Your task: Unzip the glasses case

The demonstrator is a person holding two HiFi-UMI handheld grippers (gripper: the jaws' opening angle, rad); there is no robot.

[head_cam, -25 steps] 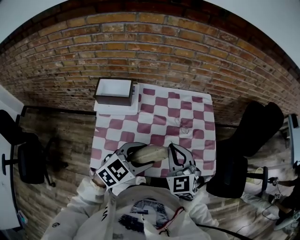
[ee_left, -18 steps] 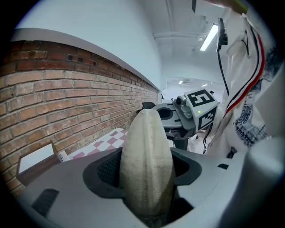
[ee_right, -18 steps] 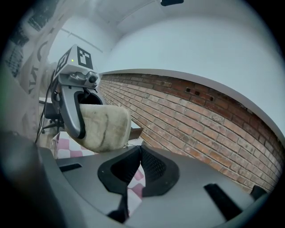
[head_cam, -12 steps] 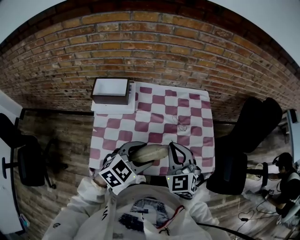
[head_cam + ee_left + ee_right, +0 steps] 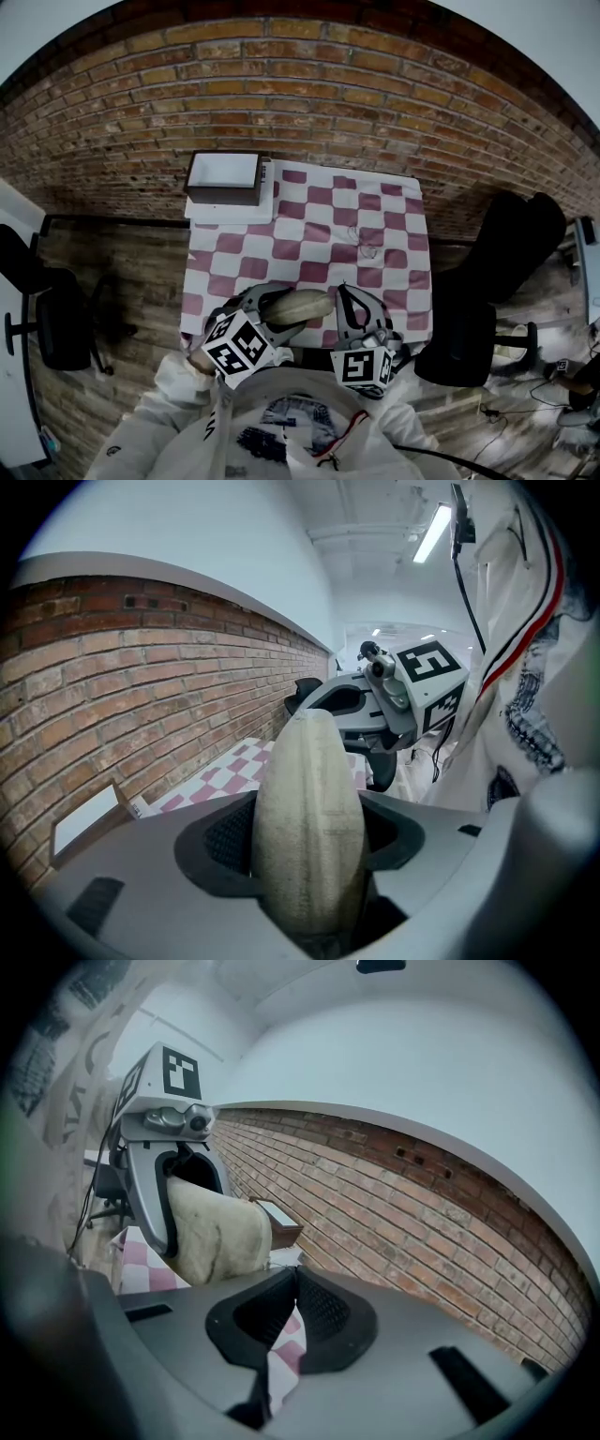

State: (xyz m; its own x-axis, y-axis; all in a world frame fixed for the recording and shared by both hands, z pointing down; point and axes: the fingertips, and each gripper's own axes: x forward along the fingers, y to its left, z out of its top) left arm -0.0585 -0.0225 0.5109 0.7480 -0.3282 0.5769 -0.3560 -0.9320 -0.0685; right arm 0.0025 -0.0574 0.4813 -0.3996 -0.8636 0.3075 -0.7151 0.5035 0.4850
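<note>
Left tool [image 5: 309, 829] grips the cream glasses case [image 5: 302, 305]; right tool [image 5: 294, 1279] clenched shut beside it

Beige glasses case [image 5: 298, 306], zipped, held aloft

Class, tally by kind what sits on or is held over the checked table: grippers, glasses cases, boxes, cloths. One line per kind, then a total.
grippers: 2, the left gripper and the right gripper
glasses case: 1
box: 1
checked cloth: 1
Total: 5
</note>
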